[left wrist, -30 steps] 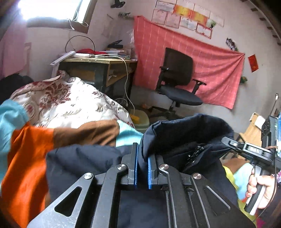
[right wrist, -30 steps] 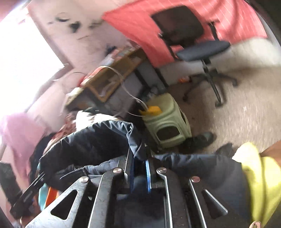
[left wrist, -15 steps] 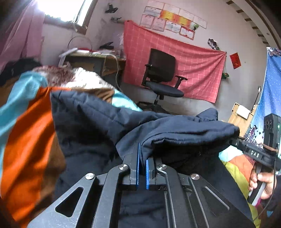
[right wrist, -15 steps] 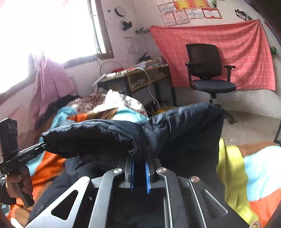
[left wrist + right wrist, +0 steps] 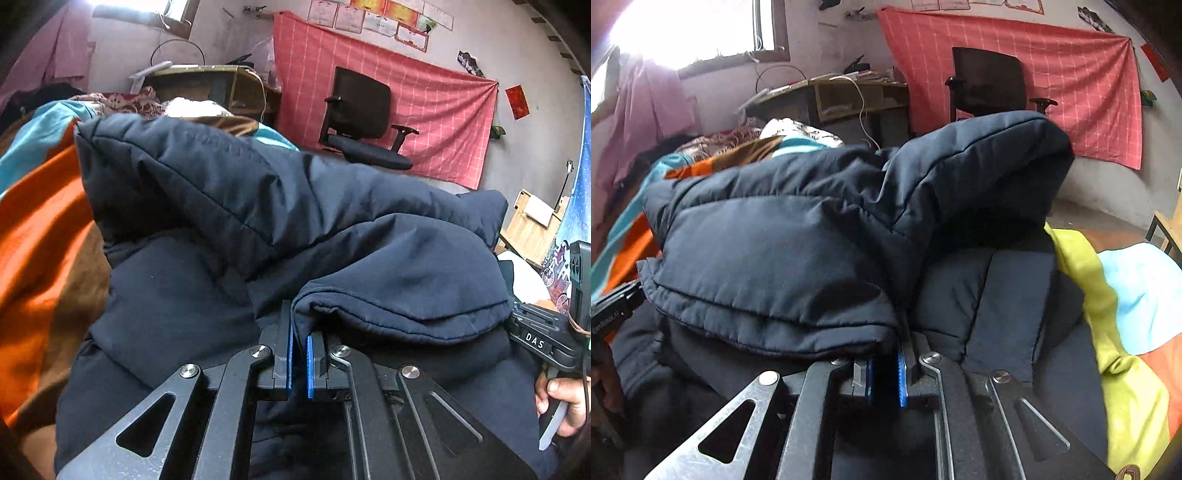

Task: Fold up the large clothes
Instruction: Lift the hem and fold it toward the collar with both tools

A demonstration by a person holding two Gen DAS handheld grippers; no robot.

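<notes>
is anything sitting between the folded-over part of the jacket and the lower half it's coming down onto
Nothing visible does. Both the left gripper and the right gripper are shut on the hem of the navy puffer jacket, and under the raised flap only the jacket's own lower panel shows, lying on the striped blanket.

Navy jacket point(image 5: 229, 192) on striped bedspread point(image 5: 40, 221)

Dark navy padded jacket point(image 5: 369, 229): one
Black two-finger gripper point(image 5: 298, 343): two, second point(image 5: 886, 365)
Black swivel office chair point(image 5: 364, 122): one
Red checked cloth on far wall point(image 5: 436, 110): one
Wooden worktop at far left point(image 5: 849, 96): one
Colour-block orange, teal, brown and yellow bedspread point(image 5: 33, 236): one
Hand on gripper handle point(image 5: 565, 402): one visible
</notes>
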